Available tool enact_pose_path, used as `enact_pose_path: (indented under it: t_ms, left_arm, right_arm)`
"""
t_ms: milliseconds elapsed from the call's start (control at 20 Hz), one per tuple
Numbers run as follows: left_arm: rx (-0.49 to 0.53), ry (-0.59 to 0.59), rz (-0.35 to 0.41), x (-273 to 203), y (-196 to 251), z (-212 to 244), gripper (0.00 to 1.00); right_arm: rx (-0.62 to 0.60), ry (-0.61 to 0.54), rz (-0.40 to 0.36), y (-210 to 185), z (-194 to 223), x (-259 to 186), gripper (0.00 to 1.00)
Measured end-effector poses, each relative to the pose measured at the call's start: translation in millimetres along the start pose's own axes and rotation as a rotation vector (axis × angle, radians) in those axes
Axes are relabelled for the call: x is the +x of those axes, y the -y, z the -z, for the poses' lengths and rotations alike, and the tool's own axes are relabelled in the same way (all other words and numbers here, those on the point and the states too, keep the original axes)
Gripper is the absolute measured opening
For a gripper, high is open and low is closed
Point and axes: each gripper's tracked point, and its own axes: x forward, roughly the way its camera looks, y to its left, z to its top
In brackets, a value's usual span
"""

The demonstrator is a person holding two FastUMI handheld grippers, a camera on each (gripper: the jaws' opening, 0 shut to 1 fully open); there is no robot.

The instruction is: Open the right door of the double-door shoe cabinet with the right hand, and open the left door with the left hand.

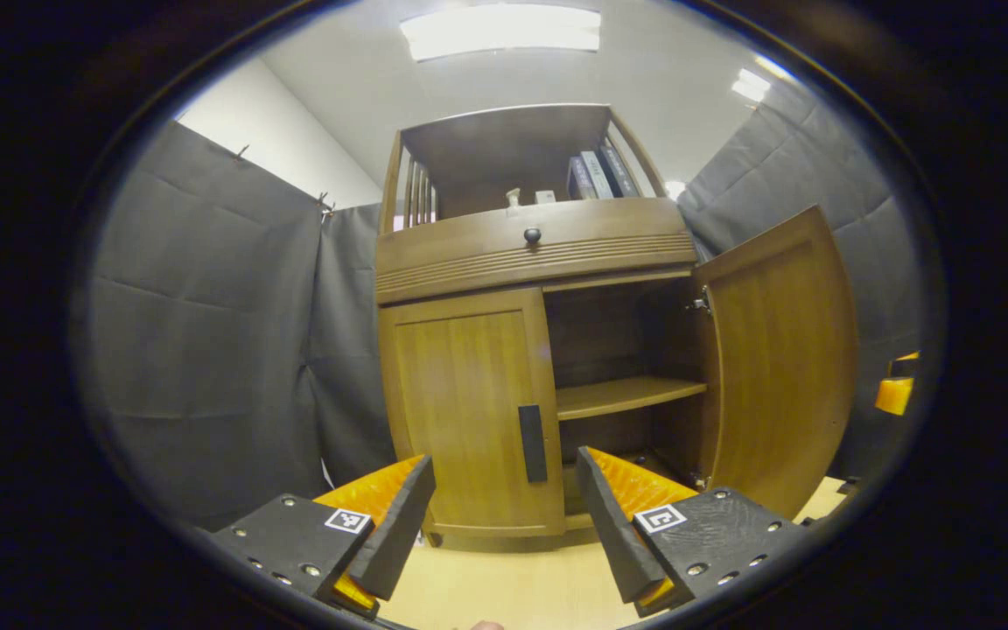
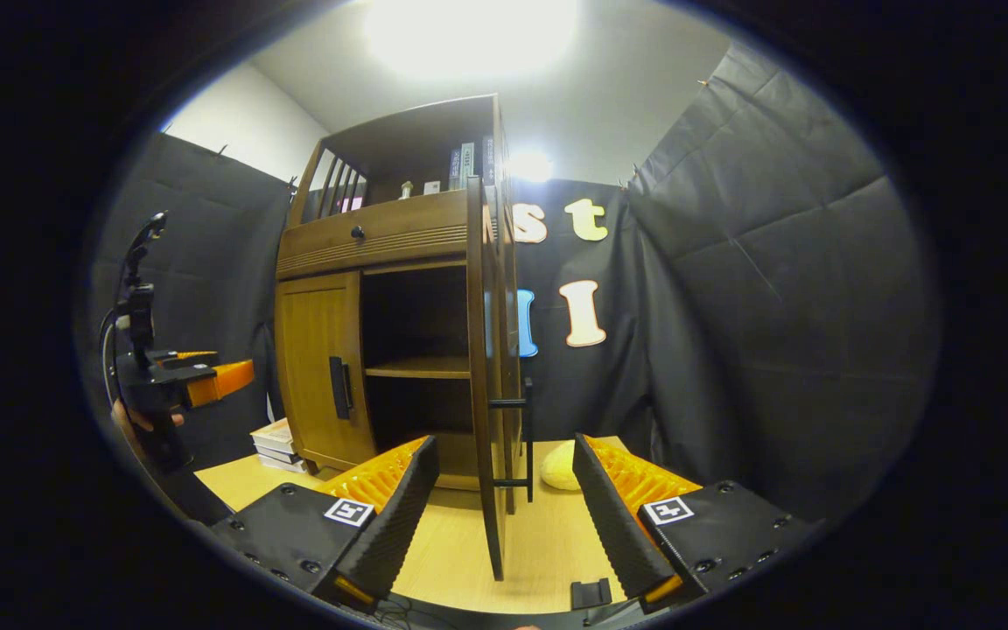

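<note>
Right door (image 1: 780, 359) swung wide open, edge-on in right gripper view, bar handle (image 2: 521, 433) facing right gripper (image 2: 504, 499). Jaws wide, gripping nothing, just short of handle. Left door (image 1: 469, 411) shut, dark handle (image 1: 532, 443) straight ahead of left gripper (image 1: 504, 516). Jaws wide, empty, apart from door. Cabinet (image 2: 381, 236) standing on pale wood table (image 2: 548, 551), 1 inner shelf (image 1: 626, 395) exposed.
</note>
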Motion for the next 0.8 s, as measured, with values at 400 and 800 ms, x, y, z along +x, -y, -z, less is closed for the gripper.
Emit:
enact_pose_path:
  t_ms: [400,800]
  left_arm:
    - [-0.031,0.004,0.075,25,14,4,0.94]
    - [-0.062,-0.029,0.123,39,24,12,0.93]
  right_arm:
    - [-0.012,-0.006,0.065,-9,2,5,0.96]
    - [-0.031,-0.04,0.102,-37,12,23,0.92]
